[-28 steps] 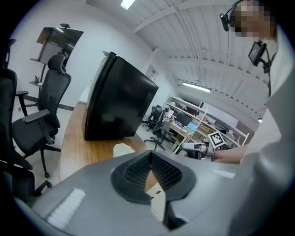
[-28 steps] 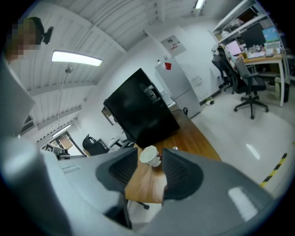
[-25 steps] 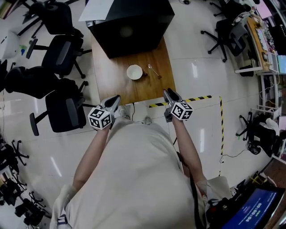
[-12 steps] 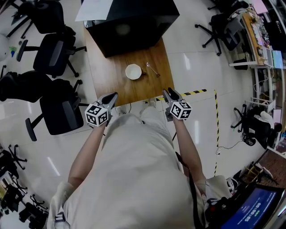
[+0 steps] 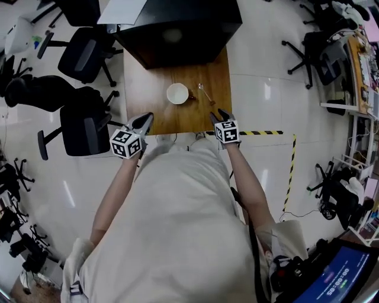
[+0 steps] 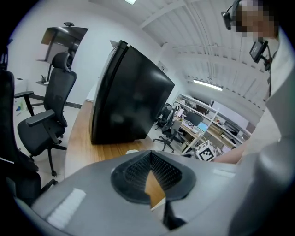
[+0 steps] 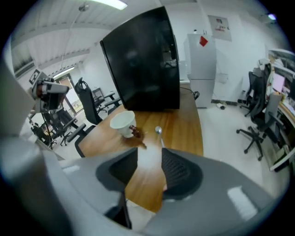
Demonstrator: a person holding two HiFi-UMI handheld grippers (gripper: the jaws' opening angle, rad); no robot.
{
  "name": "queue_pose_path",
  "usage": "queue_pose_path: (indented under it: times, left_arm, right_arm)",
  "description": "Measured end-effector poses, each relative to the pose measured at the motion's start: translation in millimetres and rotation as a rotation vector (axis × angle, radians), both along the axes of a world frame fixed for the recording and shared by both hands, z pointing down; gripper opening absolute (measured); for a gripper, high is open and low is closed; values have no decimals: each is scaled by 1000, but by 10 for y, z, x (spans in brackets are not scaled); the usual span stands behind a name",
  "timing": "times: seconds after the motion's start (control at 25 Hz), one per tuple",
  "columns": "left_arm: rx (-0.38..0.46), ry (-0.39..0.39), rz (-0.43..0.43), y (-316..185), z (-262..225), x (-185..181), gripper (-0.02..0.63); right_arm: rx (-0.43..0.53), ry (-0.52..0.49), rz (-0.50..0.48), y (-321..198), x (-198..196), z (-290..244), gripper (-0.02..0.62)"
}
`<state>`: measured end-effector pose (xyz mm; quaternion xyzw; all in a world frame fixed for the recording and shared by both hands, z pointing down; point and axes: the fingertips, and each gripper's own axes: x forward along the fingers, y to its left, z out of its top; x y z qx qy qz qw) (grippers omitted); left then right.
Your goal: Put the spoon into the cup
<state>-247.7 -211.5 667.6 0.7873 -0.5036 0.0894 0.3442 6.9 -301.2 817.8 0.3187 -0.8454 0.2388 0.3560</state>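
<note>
A white cup (image 5: 177,93) with a brown handle stands on the wooden table (image 5: 148,89), near its front half. The metal spoon (image 5: 205,93) lies just right of the cup, apart from it. In the right gripper view the cup (image 7: 120,122) and the spoon (image 7: 159,132) lie ahead, beyond the jaws. My right gripper (image 5: 219,113) hovers over the table's front edge, open and empty. My left gripper (image 5: 143,122) hangs at the front left corner with its tips together and nothing held. The left gripper view shows only a sliver of the cup (image 6: 132,151).
A large black box (image 5: 177,26) fills the far end of the table, with a white sheet (image 5: 121,10) on top. Black office chairs (image 5: 83,127) stand to the left. Yellow-black tape (image 5: 266,132) marks the floor at the right.
Both grippers have come closer to the table's front edge, the right one now over it. The cup and spoon have not moved on the table.
</note>
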Motion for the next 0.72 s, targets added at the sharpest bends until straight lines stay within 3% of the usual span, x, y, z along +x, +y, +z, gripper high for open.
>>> queue_pose_path:
  times: [0.28,0.56,0.72]
  left_arm:
    - [-7,-41,-93,-61,-82,96,0]
    - [-12,-76,-189,-38,-139,14,0]
    - [-20,-82,-211,-20,-125,28,0]
  right_arm:
    - [-34,169,-160,-341,-13,650,153]
    - [-37,234,-326,-389,-114,941,153]
    - [-38,248,-358,-397,-144,1013,153]
